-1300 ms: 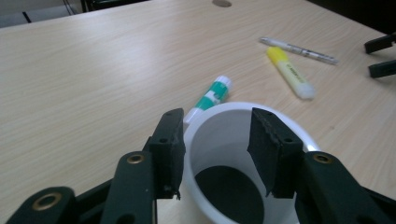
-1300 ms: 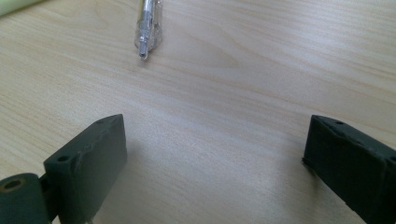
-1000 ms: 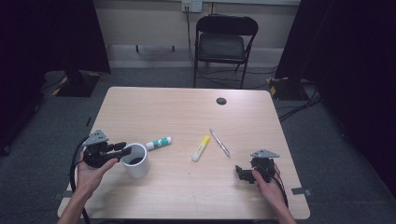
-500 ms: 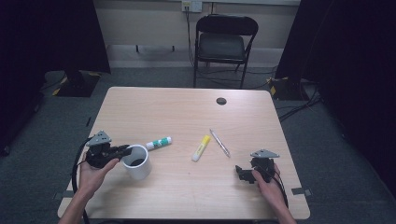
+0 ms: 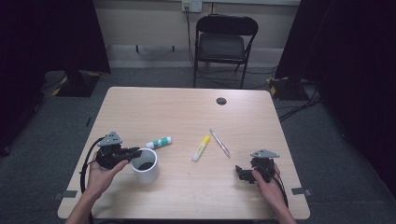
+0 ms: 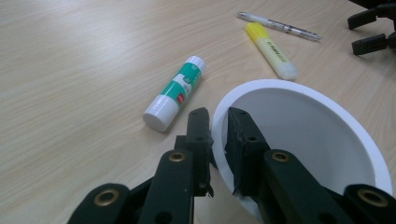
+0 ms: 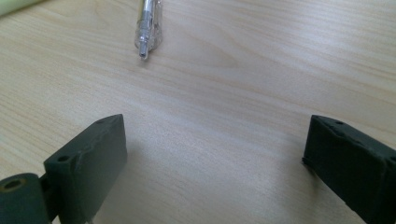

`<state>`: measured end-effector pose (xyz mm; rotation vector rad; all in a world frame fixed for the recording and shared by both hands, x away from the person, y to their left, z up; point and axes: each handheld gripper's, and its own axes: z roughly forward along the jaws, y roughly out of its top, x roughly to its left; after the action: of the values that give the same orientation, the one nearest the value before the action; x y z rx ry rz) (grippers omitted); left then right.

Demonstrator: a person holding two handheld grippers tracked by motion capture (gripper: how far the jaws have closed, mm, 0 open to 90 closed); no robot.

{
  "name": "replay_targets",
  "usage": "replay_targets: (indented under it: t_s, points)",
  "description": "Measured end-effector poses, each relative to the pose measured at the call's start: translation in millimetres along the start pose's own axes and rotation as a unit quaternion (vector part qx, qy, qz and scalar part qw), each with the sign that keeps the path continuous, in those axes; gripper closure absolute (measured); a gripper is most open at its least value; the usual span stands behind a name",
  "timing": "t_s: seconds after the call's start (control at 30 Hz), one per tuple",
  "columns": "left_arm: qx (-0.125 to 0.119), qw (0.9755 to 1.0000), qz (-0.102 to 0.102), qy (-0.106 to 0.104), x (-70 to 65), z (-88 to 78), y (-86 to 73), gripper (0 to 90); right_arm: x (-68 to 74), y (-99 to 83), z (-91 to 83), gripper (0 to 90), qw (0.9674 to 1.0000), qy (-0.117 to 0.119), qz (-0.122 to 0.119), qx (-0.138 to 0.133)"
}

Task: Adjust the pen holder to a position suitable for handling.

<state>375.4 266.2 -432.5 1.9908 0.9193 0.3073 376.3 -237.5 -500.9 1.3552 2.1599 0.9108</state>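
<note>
We are clamping the left tongs (image 6: 217, 122) on the near rim of the white cup (image 5: 144, 165), one jaw inside and one outside; they have just been closing on that wall, probably so we can steady or lift it. The cup is standing upright on the bench (image 5: 187, 112), apparently empty, just beside the glue stick (image 6: 174, 92). Our right tongs (image 7: 212, 158) are resting wide and empty near the pen (image 7: 149, 25).

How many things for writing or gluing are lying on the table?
3. A glue stick lies just right of the white cup. A yellow highlighter lies near the middle. A pen lies right of the highlighter. Nothing seems hidden.
</note>
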Motion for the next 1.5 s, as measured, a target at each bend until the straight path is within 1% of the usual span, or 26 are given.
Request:
replay_targets:
  t_s: [0.13,0.2,0.27,0.33,0.37,0.4,0.43,0.53,0.57,0.6,0.63,0.67,0.77,0.9,0.93,1.0,1.03,1.1,1.3,1.37,1.4,1.43,1.5]
  points:
    - [-0.001,1.0,-0.001,-0.006,-3.8,4.2,2.2,79.6,0.0,0.0,0.0,4.9,1.0,0.0,0.0,0.0]
    - [0.003,1.0,0.001,-0.005,-5.9,5.9,3.6,79.6,0.0,0.0,0.0,4.9,1.0,0.0,0.0,0.0]
    - [0.007,0.9999,0.007,-0.005,-9.1,9.2,6.3,79.6,0.1,0.0,-0.1,4.9,1.0,0.0,0.0,0.0]
    - [0.008,0.9999,0.012,-0.01,-13.2,14.1,9.1,79.5,0.1,0.0,0.0,4.9,1.0,0.0,0.001,0.0]
    - [0.012,0.9997,0.016,-0.012,-15.5,16.9,11.5,79.5,0.1,0.0,0.0,4.9,1.0,0.0,0.0,0.0]
    - [0.011,0.9996,0.021,-0.016,-18.3,21.6,14.1,79.6,0.1,0.0,-0.1,4.9,1.0,0.0,0.001,0.0]
    - [0.011,0.9996,0.021,-0.016,-18.3,21.6,14.1,79.6,0.1,0.0,-0.1,4.9,1.0,0.0,0.001,0.0]
    - [0.019,0.9991,0.032,-0.023,-23.0,27.3,18.8,79.6,0.1,0.0,0.0,4.9,1.0,0.0,0.0,0.0]
    - [0.016,0.9991,0.024,-0.03,-24.0,29.4,19.4,79.6,0.1,0.0,0.0,4.9,1.0,0.0,0.001,0.0]
    - [0.014,0.9991,0.023,-0.033,-26.0,33.0,20.9,79.4,0.1,0.0,-0.1,4.9,1.0,0.0,0.0,0.0]
    - [0.014,0.9991,0.023,-0.033,-26.0,33.0,20.9,79.4,0.1,0.0,-0.1,4.9,1.0,0.0,0.001,0.0]
    - [0.014,0.9988,0.029,-0.036,-28.2,36.8,22.9,79.3,0.0,0.0,0.0,4.9,1.0,0.0,0.0,0.0]
    - [0.014,0.9987,0.03,-0.038,-32.2,41.3,24.3,78.8,0.1,0.0,-0.1,4.9,1.0,0.0,0.001,0.001]
    - [0.022,0.9981,0.039,-0.042,-39.5,49.1,26.8,78.2,0.1,0.0,0.0,4.9,1.0,0.0,0.0,0.0]
    - [0.024,0.9981,0.038,-0.042,-41.0,50.4,27.7,78.2,0.0,0.0,0.0,4.9,1.0,0.0,0.0,0.0]
    - [0.022,0.998,0.039,-0.046,-42.9,53.1,28.6,77.9,0.0,0.0,0.0,4.9,1.0,0.0,0.0,0.0]
    - [0.022,0.9976,0.039,-0.052,-43.6,55.4,29.6,77.8,0.0,0.0,-0.1,4.9,1.0,0.001,0.0,0.0]
    - [0.022,0.9977,0.038,-0.051,-44.5,56.6,30.2,77.8,0.0,0.0,0.0,4.9,1.0,0.0,0.0,0.0]
    - [0.018,0.9975,0.036,-0.058,-48.7,64.4,33.1,77.5,0.1,0.0,0.0,4.9,1.0,0.0,0.001,0.0]
    - [0.024,0.9973,0.045,-0.054,-51.6,67.3,34.5,77.5,0.1,0.0,0.0,4.9,1.0,0.0,0.001,0.0]
    - [0.024,0.9973,0.041,-0.056,-52.2,68.8,34.9,77.4,0.0,0.0,0.0,4.9,1.0,0.0,0.0,0.0]
    - [0.025,0.997,0.042,-0.061,-52.6,71.0,35.3,77.3,0.0,0.0,-0.1,4.9,1.0,0.001,0.0,0.0]
    - [0.032,0.9967,0.047,-0.058,-54.4,74.4,35.7,77.4,0.0,0.0,0.0,4.9,1.0,0.0,0.0,0.0]
